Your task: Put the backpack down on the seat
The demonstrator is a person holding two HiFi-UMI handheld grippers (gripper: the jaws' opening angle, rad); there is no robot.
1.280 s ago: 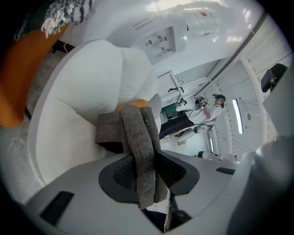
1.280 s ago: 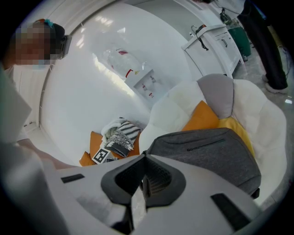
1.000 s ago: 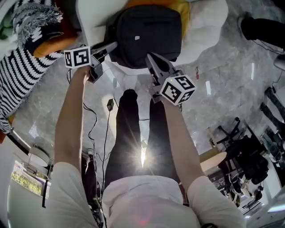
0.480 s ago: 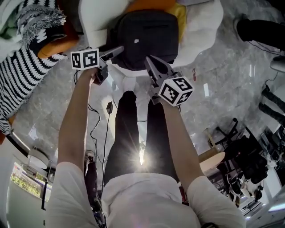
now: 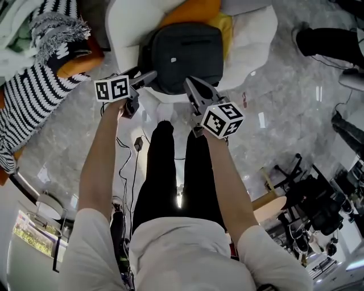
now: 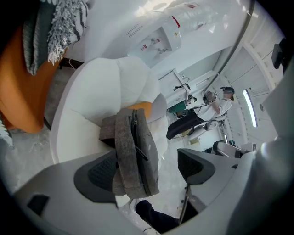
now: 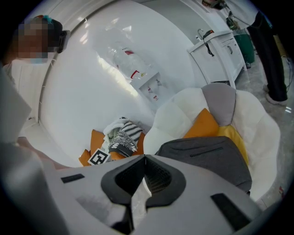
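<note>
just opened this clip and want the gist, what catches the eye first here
The dark backpack sitting on the white chair, against an orange cushion, stands out first. Then the two grippers at its near edge: the left gripper has just been opening its jaws, now wide apart with the backpack's side between them, while the right gripper is shut and empty.

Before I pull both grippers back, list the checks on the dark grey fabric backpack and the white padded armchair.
1. Dark grey fabric backpack resting on the white padded armchair seat: ok.
2. Left gripper released: ok. Its jaws have just been opening and stand wide; the backpack's edge sits between them, unclamped.
3. Right gripper empty: ok. Its jaws are together on nothing.
4. Backpack stays put unaided: cannot tell.
</note>
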